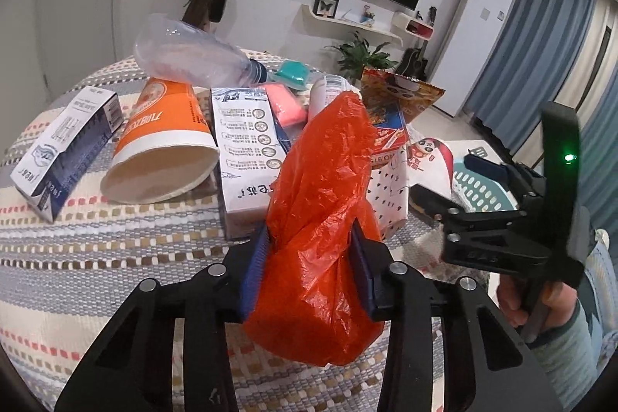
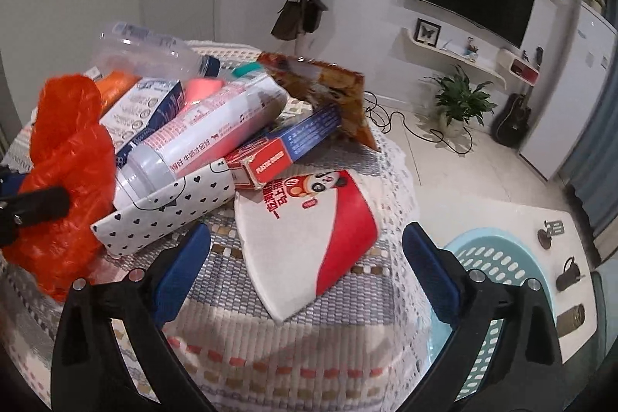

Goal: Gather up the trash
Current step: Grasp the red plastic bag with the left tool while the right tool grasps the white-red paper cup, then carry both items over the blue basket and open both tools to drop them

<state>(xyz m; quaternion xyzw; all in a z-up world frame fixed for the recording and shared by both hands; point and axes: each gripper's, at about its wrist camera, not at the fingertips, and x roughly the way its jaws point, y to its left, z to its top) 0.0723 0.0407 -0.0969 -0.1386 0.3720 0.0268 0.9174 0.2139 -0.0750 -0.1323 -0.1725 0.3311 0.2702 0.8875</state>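
Left wrist: orange bag (image 1: 320, 219) clamped between left gripper (image 1: 309, 257) pads

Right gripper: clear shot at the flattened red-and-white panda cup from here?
Probably yes. The right gripper is open, and the flattened panda cup lies on the tablecloth straight ahead between its fingers, with nothing over its near end. Only its far tip tucks under the red box.

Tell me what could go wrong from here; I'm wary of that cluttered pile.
The left claw pinches only thin film of the orange bag, which may tear or slip. The bag touches the heart-patterned box, so lifting could drag it. The flattened paper cup lies near the table edge above the basket.
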